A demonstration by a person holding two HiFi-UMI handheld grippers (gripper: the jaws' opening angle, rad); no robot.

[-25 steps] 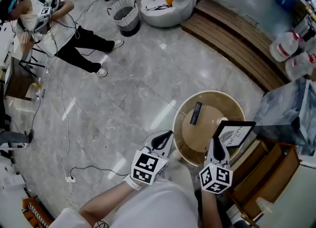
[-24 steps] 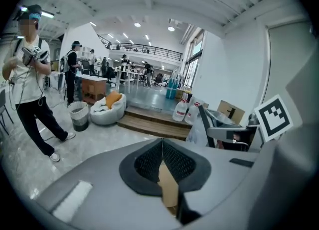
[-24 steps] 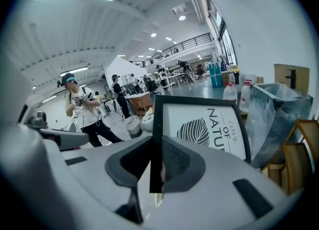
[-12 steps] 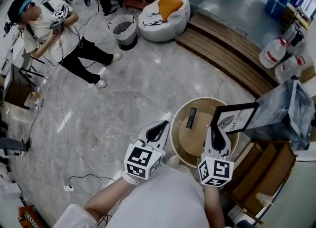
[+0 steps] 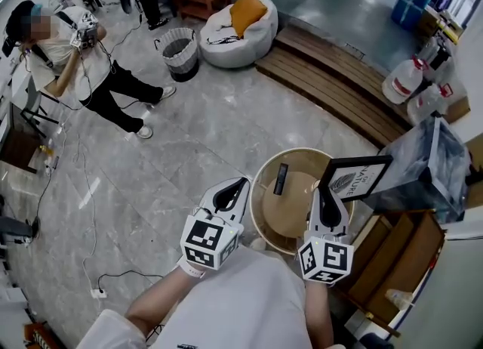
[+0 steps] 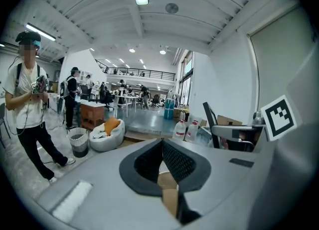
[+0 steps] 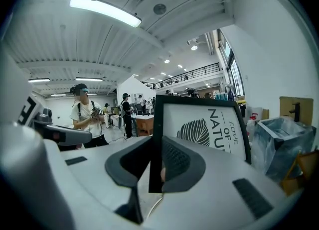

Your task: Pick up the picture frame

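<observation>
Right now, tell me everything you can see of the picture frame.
The picture frame has a thin black border round a white print with a dark leaf and lettering. It stands upright, with the right tongs clamped on one side edge near the bottom, over the round wooden table.

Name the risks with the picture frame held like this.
The right gripper pinches the black picture frame only along one side edge, so it may pivot or slip. A drop would likely hit the round tan table and the black remote below. Swinging right, it could catch the plastic-covered bin.
</observation>
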